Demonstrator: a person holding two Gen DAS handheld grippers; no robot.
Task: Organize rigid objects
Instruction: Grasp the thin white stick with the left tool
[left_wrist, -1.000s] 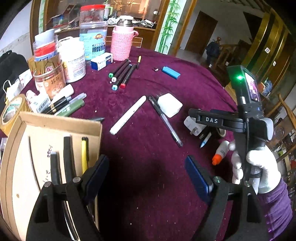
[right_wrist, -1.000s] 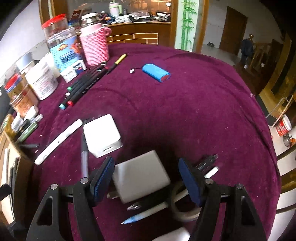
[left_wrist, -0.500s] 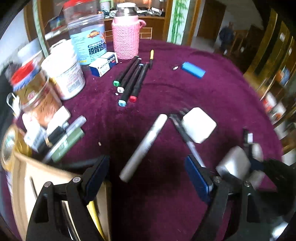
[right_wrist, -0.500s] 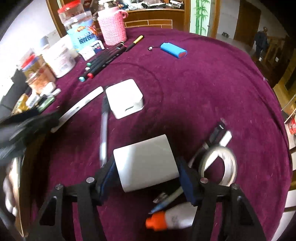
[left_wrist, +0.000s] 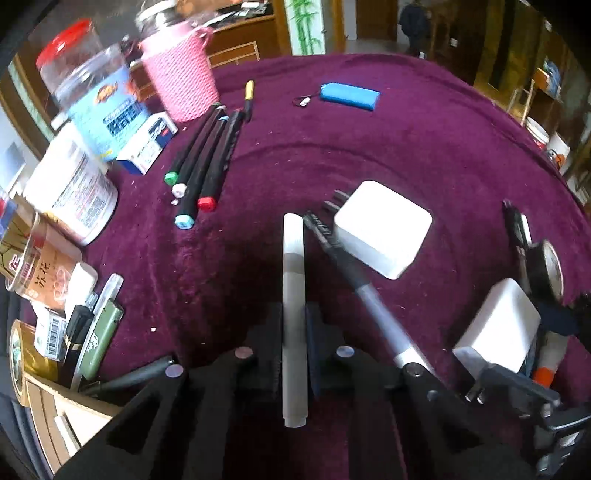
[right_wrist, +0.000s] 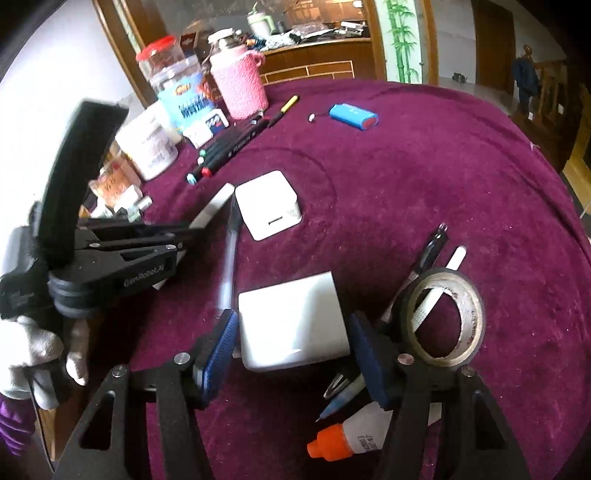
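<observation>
On the purple tablecloth (left_wrist: 424, 147), the left gripper (left_wrist: 294, 332) is clamped tight on a white marker (left_wrist: 293, 295) lying near the middle, while the right gripper (right_wrist: 291, 341) holds a white charger (right_wrist: 291, 325) between its blue pads, left of a tape roll (right_wrist: 443, 317).

Long white marker (left_wrist: 293, 295) lies flat beside square white charger (left_wrist: 382, 229).

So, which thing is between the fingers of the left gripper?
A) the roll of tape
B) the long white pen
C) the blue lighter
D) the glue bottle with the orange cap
B: in the left wrist view the left gripper is shut on the long white pen, its pads pressing both sides.
</observation>
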